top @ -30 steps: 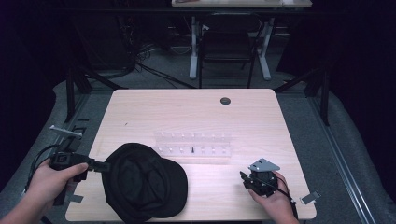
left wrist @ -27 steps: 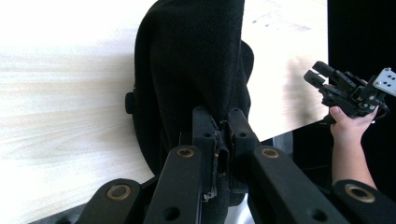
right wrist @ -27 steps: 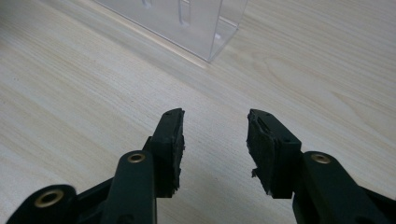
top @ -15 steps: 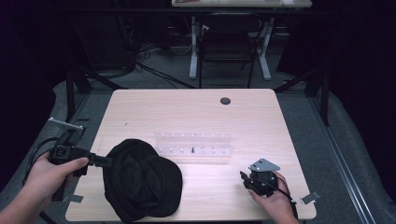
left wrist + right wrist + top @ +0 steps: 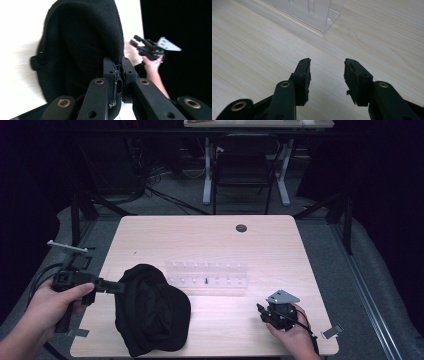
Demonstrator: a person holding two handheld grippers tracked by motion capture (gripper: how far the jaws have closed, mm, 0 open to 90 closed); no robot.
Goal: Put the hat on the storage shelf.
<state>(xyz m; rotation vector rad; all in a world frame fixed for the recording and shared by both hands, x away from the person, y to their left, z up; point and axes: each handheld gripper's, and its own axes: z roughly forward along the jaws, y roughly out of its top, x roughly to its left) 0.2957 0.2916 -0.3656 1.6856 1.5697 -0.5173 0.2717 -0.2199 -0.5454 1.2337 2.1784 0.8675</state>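
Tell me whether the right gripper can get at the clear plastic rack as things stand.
Probably yes: the right gripper rests open on the table, pointed toward the clear plastic rack, with bare wood between them.

Your high view looks forward and down over the whole table (image 5: 210, 235). Left gripper view sits close against the black cap (image 5: 82, 42), also seen from above. Right gripper view skims low toward the clear rack (image 5: 312, 10).

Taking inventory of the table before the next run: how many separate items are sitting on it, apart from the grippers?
2. A black cap at the front left, its edge pinched by the left gripper, and a clear plastic rack mid-table, just behind it. Anything under the cap would be hidden.
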